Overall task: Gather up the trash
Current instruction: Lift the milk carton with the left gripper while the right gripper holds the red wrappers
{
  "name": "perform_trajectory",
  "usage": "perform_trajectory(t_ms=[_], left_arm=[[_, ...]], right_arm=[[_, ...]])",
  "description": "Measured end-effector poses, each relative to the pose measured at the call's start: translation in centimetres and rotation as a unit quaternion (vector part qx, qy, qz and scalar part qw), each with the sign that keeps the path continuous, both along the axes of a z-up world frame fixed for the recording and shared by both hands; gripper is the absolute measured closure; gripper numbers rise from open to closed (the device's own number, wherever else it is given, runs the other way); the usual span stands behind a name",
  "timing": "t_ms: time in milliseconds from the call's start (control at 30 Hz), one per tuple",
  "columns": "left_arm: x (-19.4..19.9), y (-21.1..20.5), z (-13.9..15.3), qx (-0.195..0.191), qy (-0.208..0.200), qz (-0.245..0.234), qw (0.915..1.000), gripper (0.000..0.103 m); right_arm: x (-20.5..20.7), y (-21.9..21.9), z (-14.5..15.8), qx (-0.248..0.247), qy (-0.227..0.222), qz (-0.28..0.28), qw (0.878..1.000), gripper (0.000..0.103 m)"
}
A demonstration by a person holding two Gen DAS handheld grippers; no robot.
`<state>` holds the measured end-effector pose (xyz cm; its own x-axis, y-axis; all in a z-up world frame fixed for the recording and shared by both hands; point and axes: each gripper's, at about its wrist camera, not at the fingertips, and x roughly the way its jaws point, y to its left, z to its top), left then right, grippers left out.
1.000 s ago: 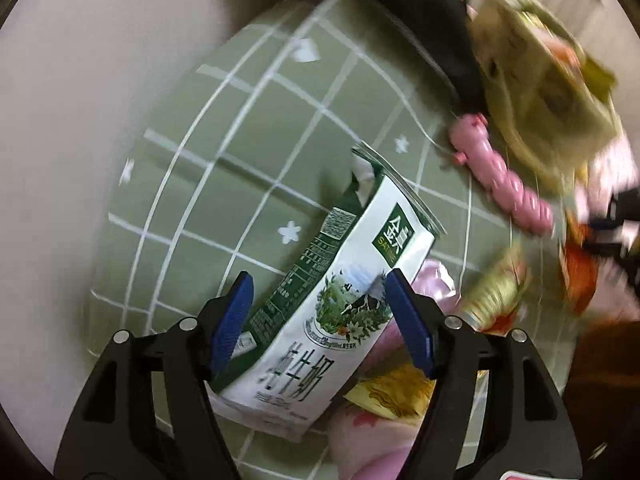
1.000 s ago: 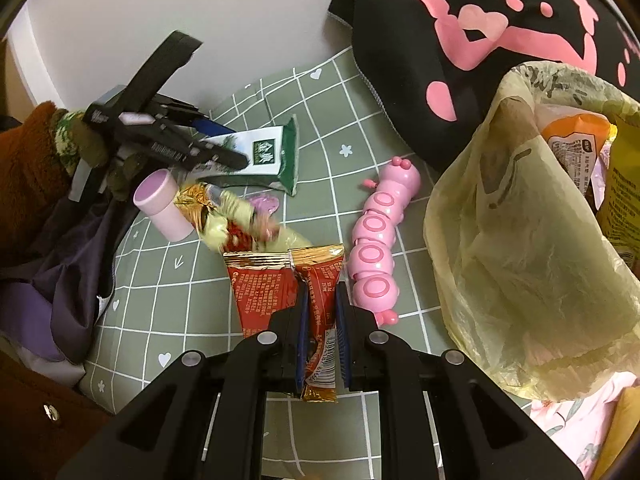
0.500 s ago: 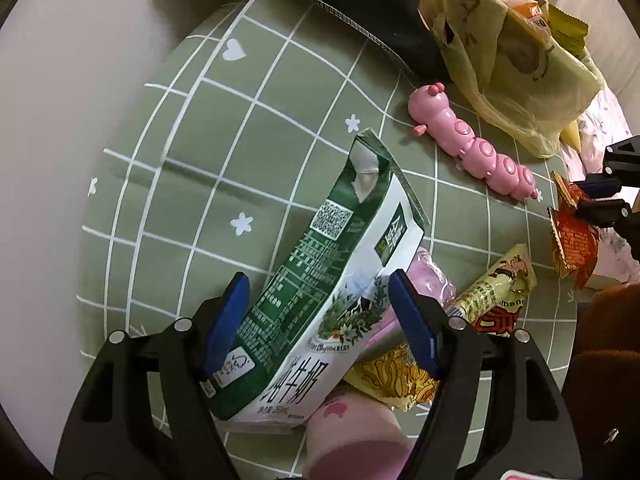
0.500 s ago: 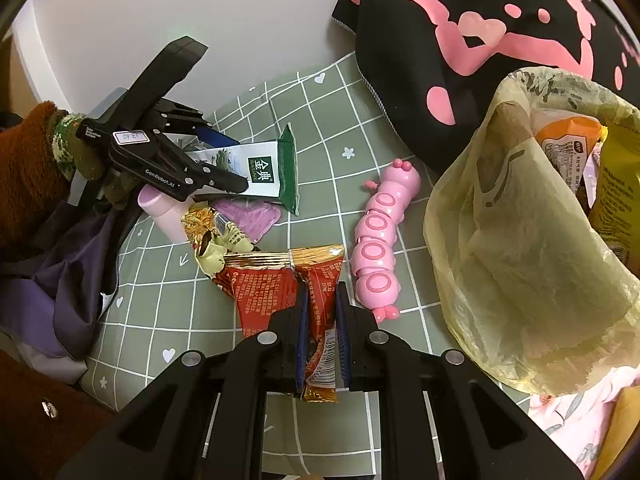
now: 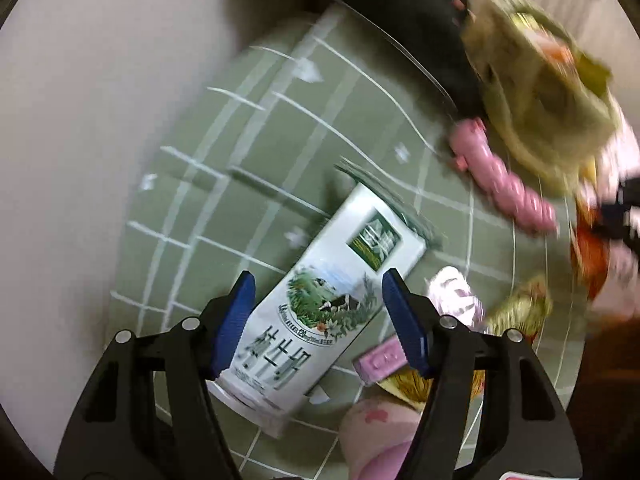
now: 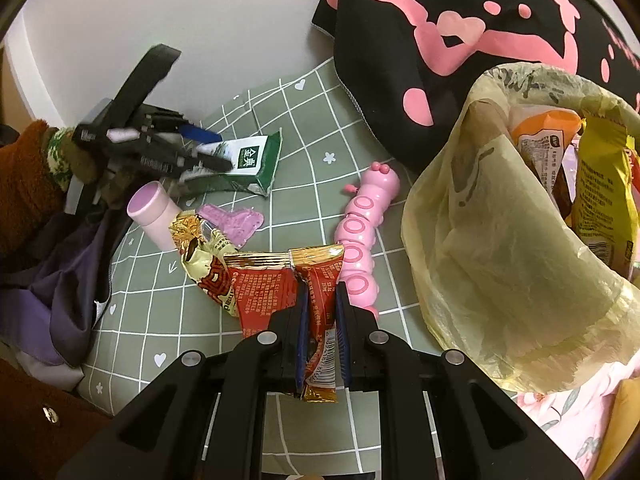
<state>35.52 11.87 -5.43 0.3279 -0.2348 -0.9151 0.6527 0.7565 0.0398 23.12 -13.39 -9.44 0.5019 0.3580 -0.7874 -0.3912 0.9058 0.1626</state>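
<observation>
A green and white milk carton [image 5: 320, 304] sits between the fingers of my left gripper [image 5: 320, 320], whose jaws stand wide, one on each side of it. The carton [image 6: 240, 164] and left gripper [image 6: 200, 148] also show in the right wrist view. My right gripper [image 6: 322, 320] is shut on a red snack wrapper [image 6: 316, 292] above the green checked cloth [image 6: 304, 120]. A yellow trash bag [image 6: 500, 248] with wrappers inside stands open to its right. A gold and red wrapper [image 6: 204, 252] lies on the cloth.
A pink caterpillar toy [image 6: 364, 232] lies between my right gripper and the bag. A pink bottle [image 6: 152, 216] and a pink flat piece [image 6: 236, 220] lie near the carton. A black and pink cushion [image 6: 460, 40] sits behind; purple cloth [image 6: 52, 292] at the left.
The left gripper and the milk carton have shifted and tilted; the view is blurred with motion. The right gripper still holds the red wrapper in about the same place.
</observation>
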Motion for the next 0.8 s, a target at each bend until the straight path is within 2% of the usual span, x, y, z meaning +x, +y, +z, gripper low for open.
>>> perform_trajectory(t_ms=[133, 200, 267, 400, 433, 600, 800], left_arm=[[-1.2, -1.8, -0.4, 0.019, 0.009, -0.045, 0.9988, 0.039], [-1.0, -2.4, -0.6, 0.027, 0.01, -0.053, 0.9982, 0.036], [-0.4, -2.7, -0.9, 0.036, 0.005, -0.055, 0.9979, 0.028], [2.0, -0.8, -0.5, 0.047, -0.036, 0.022, 0.998, 0.03], [2.3, -0.4, -0.6, 0.042, -0.033, 0.033, 0.998, 0.03], [3.4, 3.9, -1.2, -0.013, 0.033, 0.09, 0.9953, 0.031], [1.6, 6.4, -2.1, -0.043, 0.073, 0.089, 0.9924, 0.031]], right_arm=[[0.0, 0.2, 0.0, -0.001, -0.002, 0.004, 1.0, 0.09], [0.0, 0.3, -0.2, -0.001, 0.0, 0.002, 1.0, 0.09], [0.1, 0.3, -0.4, 0.0, 0.002, -0.001, 1.0, 0.09], [0.1, 0.2, -0.5, 0.002, 0.002, -0.001, 1.0, 0.09], [0.1, 0.3, -0.5, 0.002, 0.002, -0.001, 1.0, 0.09], [0.1, 0.3, -0.6, -0.001, 0.002, 0.006, 1.0, 0.09], [0.3, 0.4, -0.5, -0.001, -0.002, 0.011, 1.0, 0.09]])
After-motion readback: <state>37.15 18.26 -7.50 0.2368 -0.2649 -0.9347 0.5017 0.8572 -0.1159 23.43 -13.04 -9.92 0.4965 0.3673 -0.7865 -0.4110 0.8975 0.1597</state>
